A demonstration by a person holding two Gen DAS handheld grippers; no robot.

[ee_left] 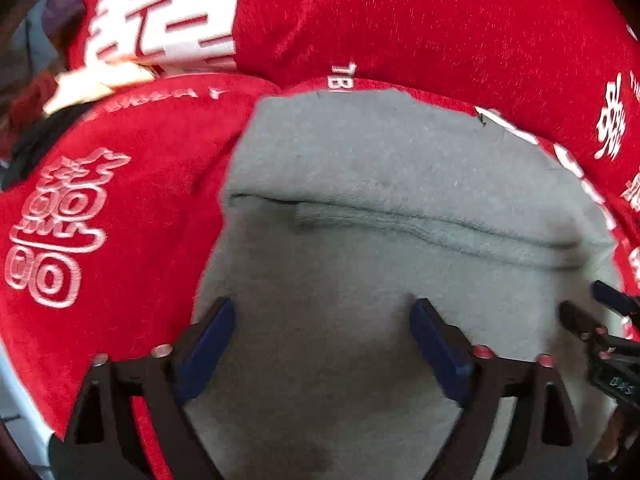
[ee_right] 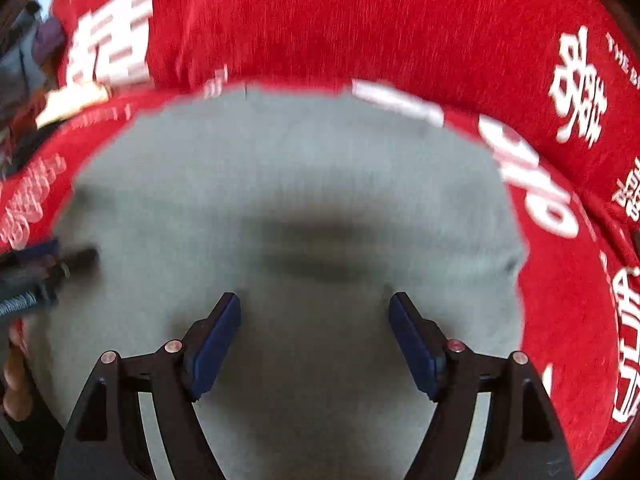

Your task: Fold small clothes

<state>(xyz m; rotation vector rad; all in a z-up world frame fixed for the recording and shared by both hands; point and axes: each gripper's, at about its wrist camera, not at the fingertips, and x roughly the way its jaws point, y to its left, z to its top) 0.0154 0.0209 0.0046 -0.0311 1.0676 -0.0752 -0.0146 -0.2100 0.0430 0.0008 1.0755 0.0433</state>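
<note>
**Inspector:** Any containers?

**Assistant:** None I can make out. The grey garment lies flat on a red cloth printed with white characters. A fold edge or seam runs across it in the left wrist view.

**Inspector:** The claws?

**Assistant:** The left gripper stands wide apart above the grey fabric, with only that fabric showing in the gap and the pads not pressing on it. The right gripper is also spread, over the same garment, and holds nothing.

**Inspector:** Surroundings and obstructions?

**Assistant:** The red cloth rings the garment on three sides. Each gripper shows at the edge of the other's view: the right one at the right margin, the left one at the left margin. A pale object lies at the cloth's far left edge.

**Inspector:** Anything unclear?

**Assistant:** The right wrist view is blurred; a dark smear across the garment cannot be identified. A hand is cut off at the left edge. The garment's near edge is hidden behind the grippers.
</note>
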